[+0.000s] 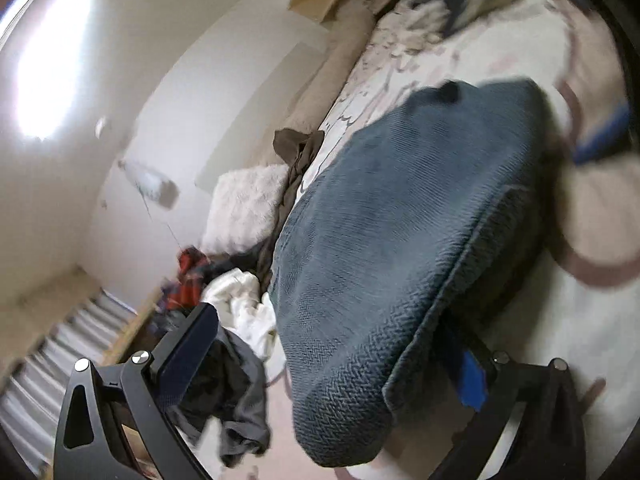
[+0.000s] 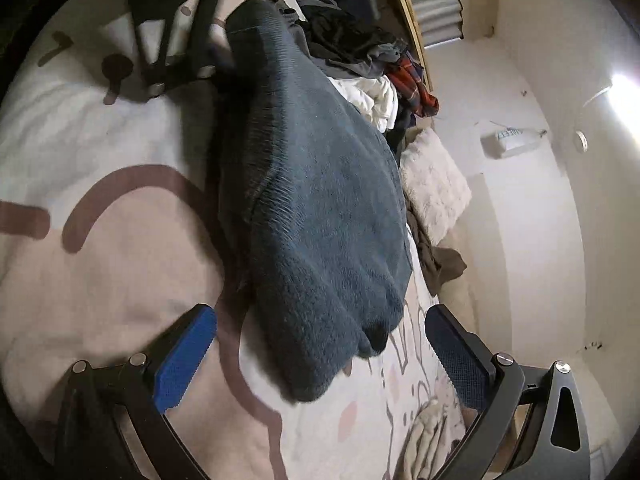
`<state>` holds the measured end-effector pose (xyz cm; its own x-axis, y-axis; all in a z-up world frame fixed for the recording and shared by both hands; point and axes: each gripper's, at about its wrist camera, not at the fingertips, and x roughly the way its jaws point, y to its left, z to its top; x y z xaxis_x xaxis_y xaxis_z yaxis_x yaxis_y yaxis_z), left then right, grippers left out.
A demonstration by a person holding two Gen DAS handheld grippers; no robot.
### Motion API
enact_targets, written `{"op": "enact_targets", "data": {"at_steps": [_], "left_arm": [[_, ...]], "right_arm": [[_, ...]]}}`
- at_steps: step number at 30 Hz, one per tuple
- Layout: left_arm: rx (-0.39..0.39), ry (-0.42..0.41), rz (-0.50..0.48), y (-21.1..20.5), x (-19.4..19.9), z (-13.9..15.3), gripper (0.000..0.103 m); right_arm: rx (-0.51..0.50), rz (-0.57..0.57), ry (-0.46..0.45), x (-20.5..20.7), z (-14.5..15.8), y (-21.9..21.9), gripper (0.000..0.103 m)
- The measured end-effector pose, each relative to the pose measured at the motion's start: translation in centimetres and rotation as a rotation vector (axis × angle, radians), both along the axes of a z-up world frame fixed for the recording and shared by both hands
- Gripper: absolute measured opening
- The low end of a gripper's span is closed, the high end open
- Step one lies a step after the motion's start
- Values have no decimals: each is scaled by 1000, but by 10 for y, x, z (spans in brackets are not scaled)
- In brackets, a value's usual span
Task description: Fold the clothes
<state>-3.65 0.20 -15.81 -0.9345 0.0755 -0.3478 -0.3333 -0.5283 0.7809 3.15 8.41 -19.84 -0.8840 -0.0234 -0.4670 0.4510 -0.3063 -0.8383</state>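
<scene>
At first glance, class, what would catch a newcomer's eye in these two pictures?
The blue-grey knitted sweater fills the middle of both views, draped over the pale patterned bedspread. Both grippers, left and right, stand open at either end of it. Past the sweater, a heap of unfolded clothes with a red plaid piece lies near a fluffy white pillow.

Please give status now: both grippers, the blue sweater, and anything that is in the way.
Left gripper open, right gripper open. Blue sweater lies folded on bed cover, between the fingers, not clamped. Clothes pile sits beyond it.
</scene>
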Motion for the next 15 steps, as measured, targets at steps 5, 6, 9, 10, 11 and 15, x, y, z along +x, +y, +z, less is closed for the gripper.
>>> {"op": "enact_targets", "data": {"at_steps": [5,6,9,10,11,15], "left_arm": [[149,-131,36,-8,-11,15,103],[182,-162,45,-10,-13,17,103],[229,-202,56,-12,-13,19,103],[211,-187,47,-10,-10,17,103],[182,-169,35,-7,-6,14,103],[-60,-33,-79,7,22,-8,103]], "right_arm": [[-18,-4,-8,-18,3,-5,103],[-23,-7,-10,-23,2,-6,103],[-40,-10,-9,-36,1,-10,103],[-48,-8,-5,-39,1,-10,103],[-58,-7,-3,-43,1,-10,103],[-89,-25,14,-56,8,-4,103]]}}
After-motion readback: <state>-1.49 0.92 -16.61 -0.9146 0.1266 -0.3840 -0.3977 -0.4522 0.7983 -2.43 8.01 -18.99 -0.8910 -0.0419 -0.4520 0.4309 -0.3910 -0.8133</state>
